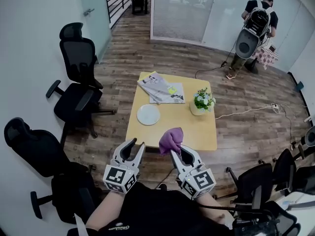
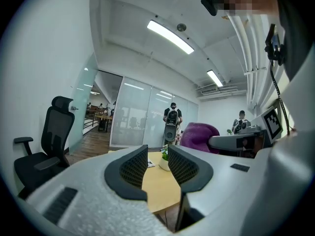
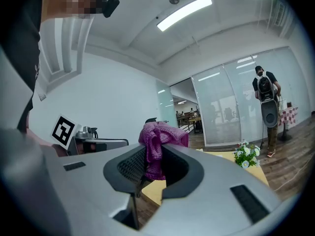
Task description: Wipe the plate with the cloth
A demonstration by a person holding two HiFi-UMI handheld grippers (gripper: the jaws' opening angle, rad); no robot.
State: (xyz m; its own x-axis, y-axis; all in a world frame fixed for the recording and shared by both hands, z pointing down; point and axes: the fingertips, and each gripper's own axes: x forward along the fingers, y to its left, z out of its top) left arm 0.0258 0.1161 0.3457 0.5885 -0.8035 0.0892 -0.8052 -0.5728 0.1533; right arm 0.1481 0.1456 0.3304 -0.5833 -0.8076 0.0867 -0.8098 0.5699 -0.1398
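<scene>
A white plate (image 1: pixel 148 114) lies on the near left part of a yellow wooden table (image 1: pixel 206 134). My right gripper (image 1: pixel 177 152) is shut on a bunched purple cloth (image 1: pixel 171 139), held in the air just before the table's near edge. In the right gripper view the cloth (image 3: pixel 156 146) sticks up from between the jaws. My left gripper (image 1: pixel 136 147) is open and empty, also short of the near edge, below the plate. The left gripper view shows the cloth (image 2: pixel 199 136) off to its right.
Folded newspapers (image 1: pixel 161 89) lie at the table's far side and a small flower pot (image 1: pixel 201 103) stands on its right half. Black office chairs (image 1: pixel 78 90) stand to the left and at the lower right. A person with a backpack (image 1: pixel 259 18) stands far off.
</scene>
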